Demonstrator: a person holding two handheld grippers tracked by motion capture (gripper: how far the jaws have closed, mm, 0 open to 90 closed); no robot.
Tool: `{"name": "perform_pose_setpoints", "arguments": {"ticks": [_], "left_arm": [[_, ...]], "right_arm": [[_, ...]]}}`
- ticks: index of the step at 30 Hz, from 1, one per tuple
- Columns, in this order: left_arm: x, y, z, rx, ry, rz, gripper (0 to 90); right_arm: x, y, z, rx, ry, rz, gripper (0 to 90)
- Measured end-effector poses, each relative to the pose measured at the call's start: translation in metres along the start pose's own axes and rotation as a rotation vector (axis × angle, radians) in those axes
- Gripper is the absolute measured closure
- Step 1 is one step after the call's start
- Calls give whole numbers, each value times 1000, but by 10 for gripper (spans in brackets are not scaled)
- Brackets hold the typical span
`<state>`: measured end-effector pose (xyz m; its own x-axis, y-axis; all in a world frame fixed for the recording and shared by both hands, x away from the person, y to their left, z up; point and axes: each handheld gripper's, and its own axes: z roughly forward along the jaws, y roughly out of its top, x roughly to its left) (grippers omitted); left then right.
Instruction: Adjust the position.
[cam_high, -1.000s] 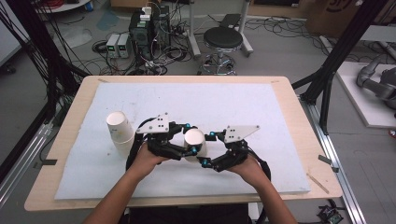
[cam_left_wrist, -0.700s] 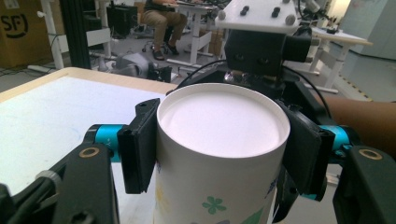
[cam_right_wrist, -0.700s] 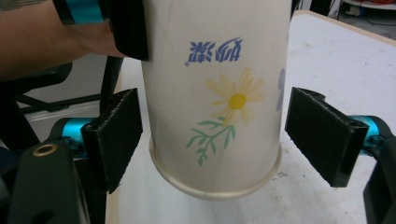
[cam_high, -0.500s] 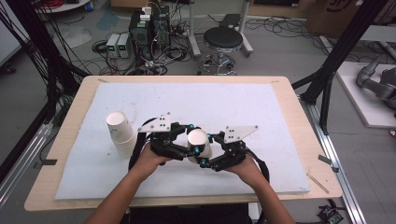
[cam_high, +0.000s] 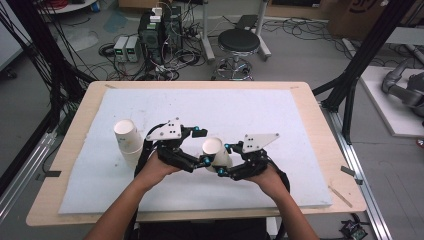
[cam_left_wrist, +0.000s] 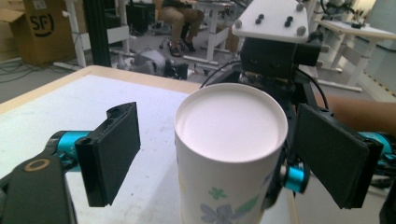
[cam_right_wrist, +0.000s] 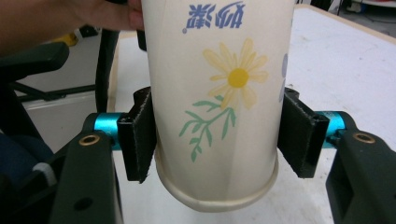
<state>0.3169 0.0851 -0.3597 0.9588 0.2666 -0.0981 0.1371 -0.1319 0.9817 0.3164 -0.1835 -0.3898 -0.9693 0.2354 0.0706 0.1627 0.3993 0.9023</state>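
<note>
Right gripper (cam_high: 226, 160) jaws clamp the flowered paper cup (cam_high: 215, 151); left gripper (cam_high: 201, 148) jaws wide. Over-squeezing could crumple it.

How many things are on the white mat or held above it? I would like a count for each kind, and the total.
Paper cups: 2, one held upside down, one standing upside down at the left
Tongs: 2, the left tongs and the right tongs
Total: 4
</note>
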Motion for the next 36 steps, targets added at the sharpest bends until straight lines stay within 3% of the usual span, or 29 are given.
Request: {"name": "perform_pose_setpoints", "arguments": {"ticks": [8, 18, 30, 36], "left_arm": [[3, 0, -5, 79, -18, 6, 155], [4, 3, -11, 121, -23, 15, 155], [2, 5, -8, 214, -49, 43, 155], [0, 3, -4, 269, -77, 59, 157]], "right_arm": [[-2, 9, -3, 107, -2, -35, 372], [-5, 26, -7, 211, 9, -77, 369], [-1, 39, 0, 357, 23, -157, 369], [1, 41, 6, 402, 36, -189, 369]]}}
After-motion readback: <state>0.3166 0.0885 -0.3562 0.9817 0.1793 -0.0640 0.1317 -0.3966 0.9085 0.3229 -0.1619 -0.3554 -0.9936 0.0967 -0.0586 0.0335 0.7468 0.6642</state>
